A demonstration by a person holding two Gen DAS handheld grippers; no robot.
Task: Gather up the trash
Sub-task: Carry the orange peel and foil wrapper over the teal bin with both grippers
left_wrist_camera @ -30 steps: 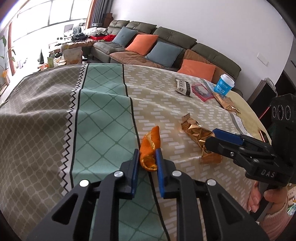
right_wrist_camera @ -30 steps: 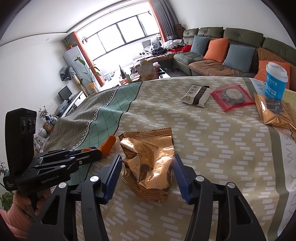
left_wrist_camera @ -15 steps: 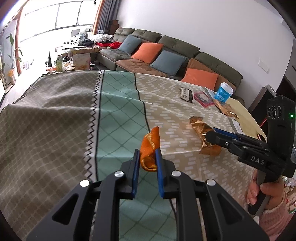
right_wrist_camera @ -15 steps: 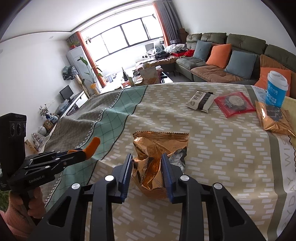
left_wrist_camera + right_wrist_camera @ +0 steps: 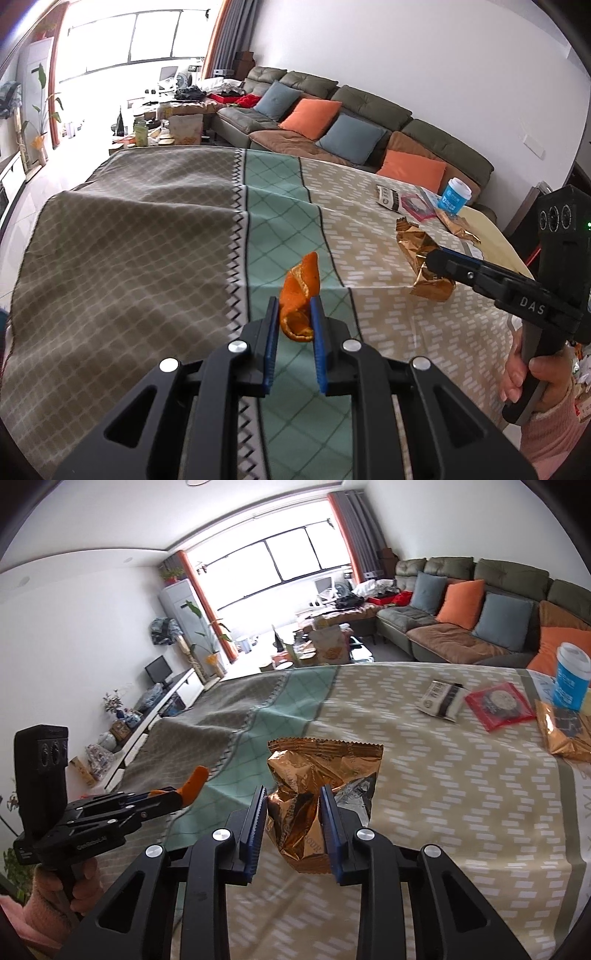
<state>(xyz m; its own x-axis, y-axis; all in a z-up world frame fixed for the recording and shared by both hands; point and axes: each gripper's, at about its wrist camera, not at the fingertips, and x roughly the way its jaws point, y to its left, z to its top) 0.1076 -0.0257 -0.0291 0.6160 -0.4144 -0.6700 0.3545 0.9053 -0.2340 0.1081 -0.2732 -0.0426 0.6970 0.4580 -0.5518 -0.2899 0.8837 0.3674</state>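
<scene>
My left gripper (image 5: 294, 308) is shut on a curled orange peel (image 5: 298, 291) and holds it above the green stripe of the tablecloth (image 5: 147, 240). The peel also shows in the right wrist view (image 5: 194, 782), in the left gripper (image 5: 173, 794). My right gripper (image 5: 293, 797) is shut on a crumpled gold snack wrapper (image 5: 314, 775) and holds it off the table. In the left wrist view the wrapper (image 5: 421, 258) hangs from the right gripper (image 5: 430, 256) at the right.
At the far right of the table lie a black-and-white packet (image 5: 441, 699), a red packet (image 5: 498, 703), another gold wrapper (image 5: 565, 731) and a blue paper cup (image 5: 570, 677). A sofa (image 5: 351, 122) with cushions stands behind the table.
My right gripper closed on the gold wrapper and lifted it off the table. My left gripper rose and drew back with the orange peel still in it.
</scene>
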